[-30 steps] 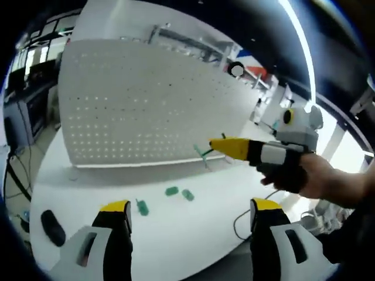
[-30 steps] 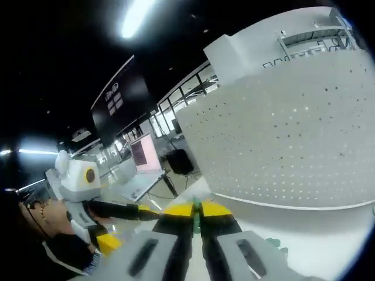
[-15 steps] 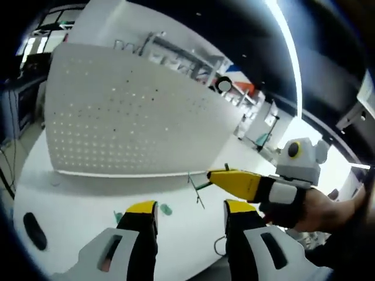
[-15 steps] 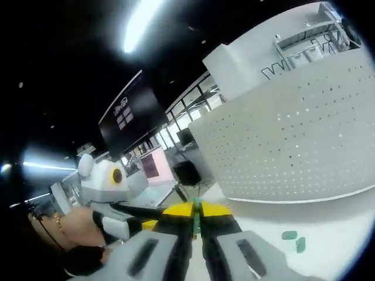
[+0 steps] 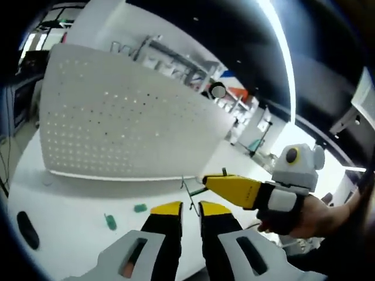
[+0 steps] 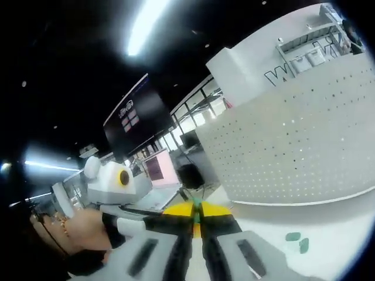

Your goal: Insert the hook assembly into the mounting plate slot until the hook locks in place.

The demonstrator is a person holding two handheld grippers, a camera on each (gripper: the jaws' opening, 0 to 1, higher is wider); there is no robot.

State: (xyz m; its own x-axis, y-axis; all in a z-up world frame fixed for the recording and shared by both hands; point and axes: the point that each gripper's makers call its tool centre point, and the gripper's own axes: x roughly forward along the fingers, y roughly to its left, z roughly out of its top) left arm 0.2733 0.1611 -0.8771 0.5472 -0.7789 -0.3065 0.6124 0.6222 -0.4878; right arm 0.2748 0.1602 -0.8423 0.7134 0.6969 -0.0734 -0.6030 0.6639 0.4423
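Left gripper [image 5: 191, 206]: yellow-tipped jaws nearly together, a thin gap between them, nothing in it. Whether they fully meet, cannot tell.

Right gripper [image 6: 196, 209]: jaws pressed together on the green base of a hook [image 6: 197, 204], which pokes up between the tips. In the left gripper view the same gripper [image 5: 206, 181] enters from the right, held in a hand [image 5: 316, 215], with the hook [image 5: 190, 188] at its tip: thin wire, bent, hanging in the air above the surface [image 5: 70, 202].

Pegboard [image 5: 117, 126]: white, upright, rows of small holes, standing on the surface with its lower edge running left to right. Hook is short of the board, not touching it; open air between the two. In the right gripper view the board [image 6: 304, 140] fills the right side, its bottom edge meeting the surface [image 6: 328, 234].

Loose on the surface in front of the board: two small green pieces [image 5: 110, 221] [image 5: 140, 208], apart from each other, left of the left gripper. Two green pieces [image 6: 297, 240] also lie close together near the board's foot in the right gripper view.

Dark oval object [image 5: 26, 222] near the surface's left edge.
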